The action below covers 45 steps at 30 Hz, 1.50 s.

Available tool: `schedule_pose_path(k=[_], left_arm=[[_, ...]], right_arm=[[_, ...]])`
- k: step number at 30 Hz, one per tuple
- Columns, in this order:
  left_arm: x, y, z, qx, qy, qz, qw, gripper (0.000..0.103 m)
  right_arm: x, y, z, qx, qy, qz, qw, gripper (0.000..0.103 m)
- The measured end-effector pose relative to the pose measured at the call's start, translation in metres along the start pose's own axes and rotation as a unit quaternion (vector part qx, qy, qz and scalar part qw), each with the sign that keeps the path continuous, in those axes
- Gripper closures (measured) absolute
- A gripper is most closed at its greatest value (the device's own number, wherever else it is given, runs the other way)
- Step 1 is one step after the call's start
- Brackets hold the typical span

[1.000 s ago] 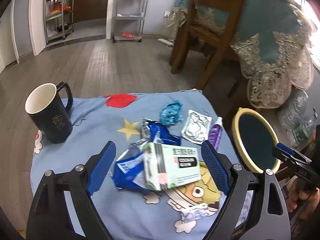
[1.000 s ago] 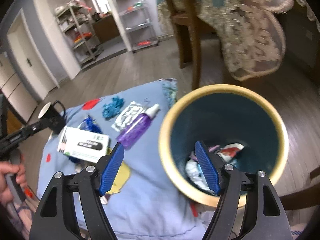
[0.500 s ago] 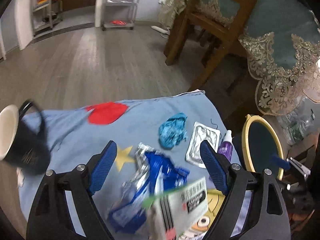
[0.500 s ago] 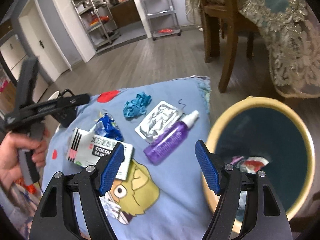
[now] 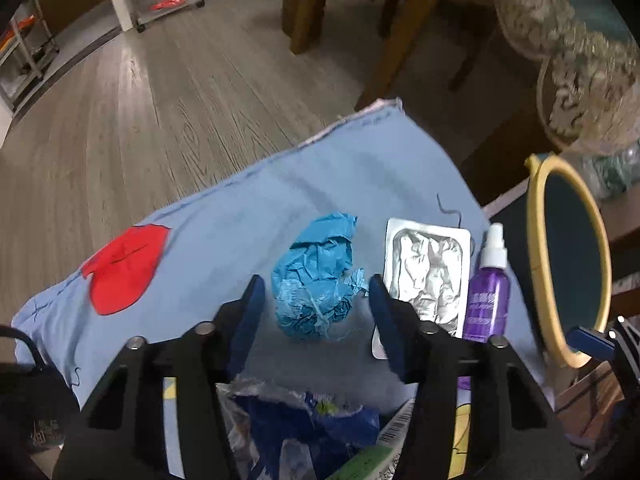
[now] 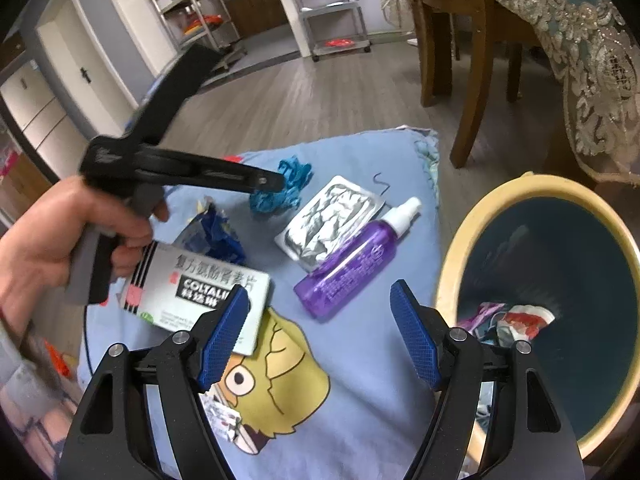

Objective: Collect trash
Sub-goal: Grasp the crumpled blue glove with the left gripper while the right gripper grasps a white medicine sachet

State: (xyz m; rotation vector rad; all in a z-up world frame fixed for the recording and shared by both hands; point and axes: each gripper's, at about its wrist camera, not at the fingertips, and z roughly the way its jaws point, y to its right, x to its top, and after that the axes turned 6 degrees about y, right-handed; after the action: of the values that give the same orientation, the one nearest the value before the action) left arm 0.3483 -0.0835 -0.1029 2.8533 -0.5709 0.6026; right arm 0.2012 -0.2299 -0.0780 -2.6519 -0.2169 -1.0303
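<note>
A crumpled blue wad (image 5: 318,278) lies on the blue cloth (image 5: 248,208). My left gripper (image 5: 316,300) is open with its fingers on either side of the wad, not closed on it. To its right lie a silver blister pack (image 5: 426,272) and a purple spray bottle (image 5: 488,292). My right gripper (image 6: 320,328) is open and empty above the cloth, between a white medicine box (image 6: 192,284) and the purple bottle (image 6: 354,258). The yellow-rimmed bin (image 6: 540,308) stands to the right with trash inside. A blue foil wrapper (image 6: 218,236) lies by the box.
A black mug (image 5: 28,392) stands at the cloth's left edge. A wooden chair (image 6: 464,40) and a lace-covered table (image 6: 580,40) stand behind the bin. Grey wood floor and metal shelves (image 6: 332,4) lie beyond the cloth.
My left gripper has moved forward past the box and foil wrapper and now straddles the blue wad. My right gripper has swung left from above the bin to over the cloth.
</note>
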Motion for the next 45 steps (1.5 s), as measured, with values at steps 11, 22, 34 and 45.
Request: schedule_pose_path(k=[11,22,34,45], left_arm=[[-0.007,-0.011,-0.031,-0.008,0.052,-0.022,0.9984,0.079],[-0.041,-0.032,-0.117,-0.003,0.135,-0.069,0.9884,0.079],[-0.119,-0.050,-0.180,-0.034,0.198,-0.172,0.9644,0.079],[-0.154,-0.030,-0.200,-0.037,0.216,-0.189,0.9573,0.079]], right_arm=[[-0.038,-0.040,0.001,0.056,-0.054,-0.086,0.993,0.029],[-0.076,-0.084,0.010,0.106,-0.113,-0.221,0.963,0.032],[-0.106,-0.114,0.030,0.079,-0.133,-0.315,0.937,0.056],[-0.087,-0.093,-0.004,0.086,-0.081,-0.273,0.955,0.072]])
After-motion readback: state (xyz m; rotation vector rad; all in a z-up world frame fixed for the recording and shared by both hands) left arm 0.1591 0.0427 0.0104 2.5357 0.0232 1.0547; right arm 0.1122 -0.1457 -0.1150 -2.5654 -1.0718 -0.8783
